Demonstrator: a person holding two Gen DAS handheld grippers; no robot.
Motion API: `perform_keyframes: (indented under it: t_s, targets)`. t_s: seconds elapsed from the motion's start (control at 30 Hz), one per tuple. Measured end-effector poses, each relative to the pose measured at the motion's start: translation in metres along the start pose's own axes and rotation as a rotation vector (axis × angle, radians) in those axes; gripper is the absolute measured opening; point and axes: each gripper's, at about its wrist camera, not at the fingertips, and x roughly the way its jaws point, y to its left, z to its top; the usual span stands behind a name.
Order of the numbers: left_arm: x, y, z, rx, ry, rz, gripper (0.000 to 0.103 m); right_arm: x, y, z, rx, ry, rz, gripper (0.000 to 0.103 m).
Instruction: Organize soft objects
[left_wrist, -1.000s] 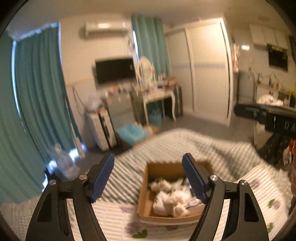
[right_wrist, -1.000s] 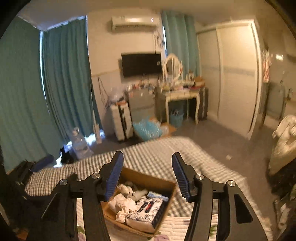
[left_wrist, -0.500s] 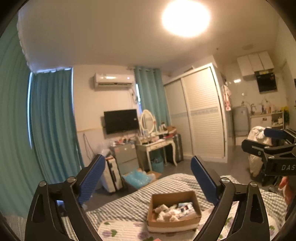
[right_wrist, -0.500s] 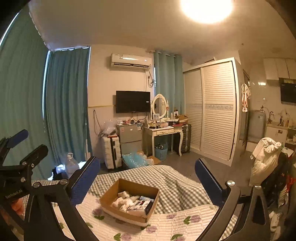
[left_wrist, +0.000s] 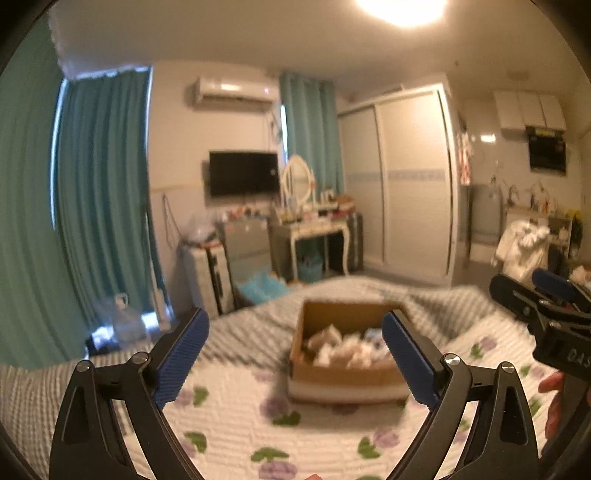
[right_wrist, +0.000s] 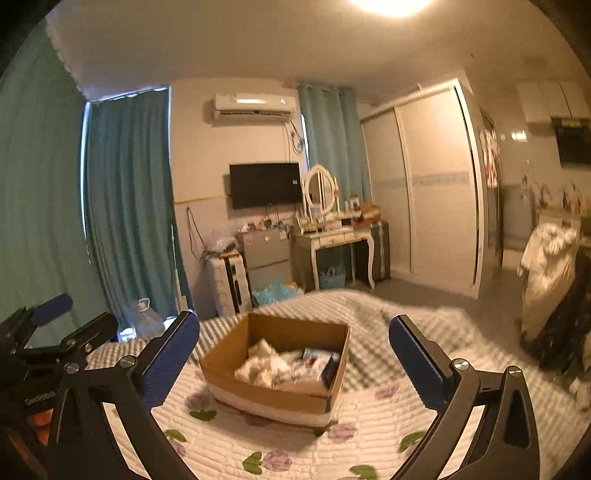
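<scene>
On the bed, atop a white quilt (right_wrist: 303, 439) printed with purple flowers, sits an open cardboard box (right_wrist: 280, 397) holding a heap of white soft items (right_wrist: 273, 367) and a dark packet at its right side. Both tools point at it from the near side: the left gripper (left_wrist: 295, 354) and the right gripper (right_wrist: 291, 354) each have jaws spread wide with nothing between them, clear of the box. Teal curtains (right_wrist: 129, 206) hang behind.

Box (right_wrist: 273, 391) on bed quilt (right_wrist: 369, 435), soft items (right_wrist: 273, 365) inside; dresser (right_wrist: 332, 236) behind bed.
</scene>
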Motion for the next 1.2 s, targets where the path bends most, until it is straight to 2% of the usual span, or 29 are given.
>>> perform_keyframes:
  t_s: [0.13, 0.2, 0.33, 0.47, 1.2]
  targets:
    - [0.021, -0.002, -0.024, 0.020, 0.039, 0.021, 0.096, 0.029, -0.006, -0.036, 0.021, 0.083, -0.009, 0.103]
    - [0.023, -0.001, -0.030, 0.019, 0.058, 0.021, 0.096, 0.036, -0.006, -0.044, 0.002, 0.101, -0.029, 0.103]
    - [0.022, -0.006, -0.037, 0.078, 0.045, 0.066, 0.096, 0.044, -0.011, -0.050, 0.019, 0.126, -0.041, 0.103]
    - [0.022, -0.003, -0.037, 0.048, 0.060, 0.038, 0.096, 0.045, -0.010, -0.050, 0.016, 0.131, -0.043, 0.103]
    - [0.026, -0.007, -0.044, 0.035, 0.084, 0.010, 0.096, 0.042, -0.004, -0.058, -0.005, 0.126, -0.058, 0.103]
